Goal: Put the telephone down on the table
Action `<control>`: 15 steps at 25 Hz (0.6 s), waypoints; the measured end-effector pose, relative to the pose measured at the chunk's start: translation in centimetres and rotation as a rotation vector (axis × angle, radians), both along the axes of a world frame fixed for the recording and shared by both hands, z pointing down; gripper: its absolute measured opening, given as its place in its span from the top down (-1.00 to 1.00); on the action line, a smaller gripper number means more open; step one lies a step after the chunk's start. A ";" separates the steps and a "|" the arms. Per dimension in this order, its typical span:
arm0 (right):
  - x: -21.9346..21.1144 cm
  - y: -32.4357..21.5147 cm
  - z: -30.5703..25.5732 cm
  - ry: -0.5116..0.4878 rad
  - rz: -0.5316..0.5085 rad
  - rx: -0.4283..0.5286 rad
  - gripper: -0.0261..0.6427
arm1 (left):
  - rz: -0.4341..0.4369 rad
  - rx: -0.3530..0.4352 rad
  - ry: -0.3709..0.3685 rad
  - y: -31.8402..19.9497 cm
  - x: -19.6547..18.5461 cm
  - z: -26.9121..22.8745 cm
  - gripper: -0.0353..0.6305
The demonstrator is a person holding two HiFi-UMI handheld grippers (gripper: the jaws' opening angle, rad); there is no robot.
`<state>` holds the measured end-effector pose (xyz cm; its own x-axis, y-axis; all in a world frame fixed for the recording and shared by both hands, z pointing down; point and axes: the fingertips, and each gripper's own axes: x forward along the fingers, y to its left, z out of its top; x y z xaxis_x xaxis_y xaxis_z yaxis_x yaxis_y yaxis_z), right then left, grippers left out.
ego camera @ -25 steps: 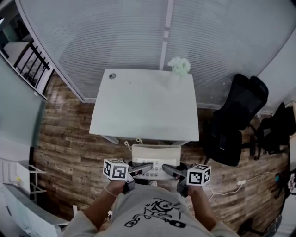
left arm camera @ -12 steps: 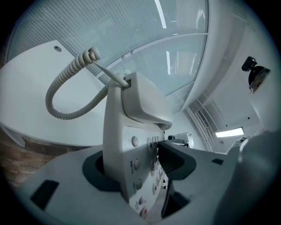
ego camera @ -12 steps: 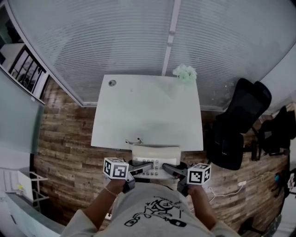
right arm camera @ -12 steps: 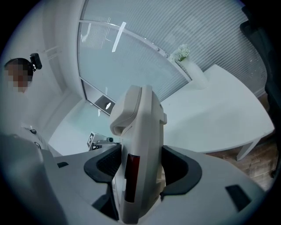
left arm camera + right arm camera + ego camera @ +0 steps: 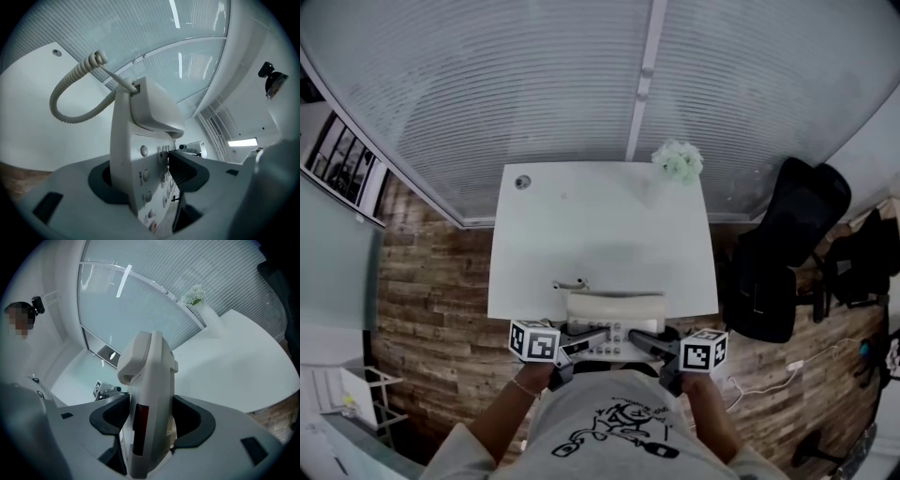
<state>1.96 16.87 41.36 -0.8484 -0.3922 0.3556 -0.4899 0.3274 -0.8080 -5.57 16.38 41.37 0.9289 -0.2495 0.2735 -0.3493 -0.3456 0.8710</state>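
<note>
I hold a cream desk telephone (image 5: 614,317) between both grippers, its handset resting on the base, over the near edge of the white table (image 5: 600,225). My left gripper (image 5: 598,339) is shut on the phone's left, keypad side. My right gripper (image 5: 639,343) is shut on its right side. In the left gripper view the telephone (image 5: 140,150) stands between the jaws of the left gripper (image 5: 147,180), with its coiled cord (image 5: 70,101) looping out over the table. In the right gripper view the telephone (image 5: 150,394) fills the gap of the right gripper (image 5: 150,425).
A small bunch of pale flowers (image 5: 678,159) stands at the table's far right corner, and a cable hole (image 5: 522,182) sits at the far left. A black office chair (image 5: 787,244) stands right of the table. Frosted blinds run behind it. The floor is wood planks.
Both grippers have carried the telephone forward. It was short of the table a second ago and now hangs over the table's near edge. The grips look the same.
</note>
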 end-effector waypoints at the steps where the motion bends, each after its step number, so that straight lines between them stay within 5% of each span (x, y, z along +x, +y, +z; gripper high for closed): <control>1: -0.2 -0.2 0.0 -0.001 0.001 -0.001 0.04 | 0.003 -0.002 0.002 -0.2 -0.1 0.0 0.12; 15: -1.2 -1.5 0.2 -0.008 -0.009 -0.025 0.04 | -0.021 -0.024 -0.003 -1.4 -1.3 0.3 0.13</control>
<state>0.75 15.38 41.56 -0.8548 -0.3751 0.3586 -0.4805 0.3112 -0.8199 -6.90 14.98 41.70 0.9227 -0.2626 0.2824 -0.3589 -0.3170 0.8779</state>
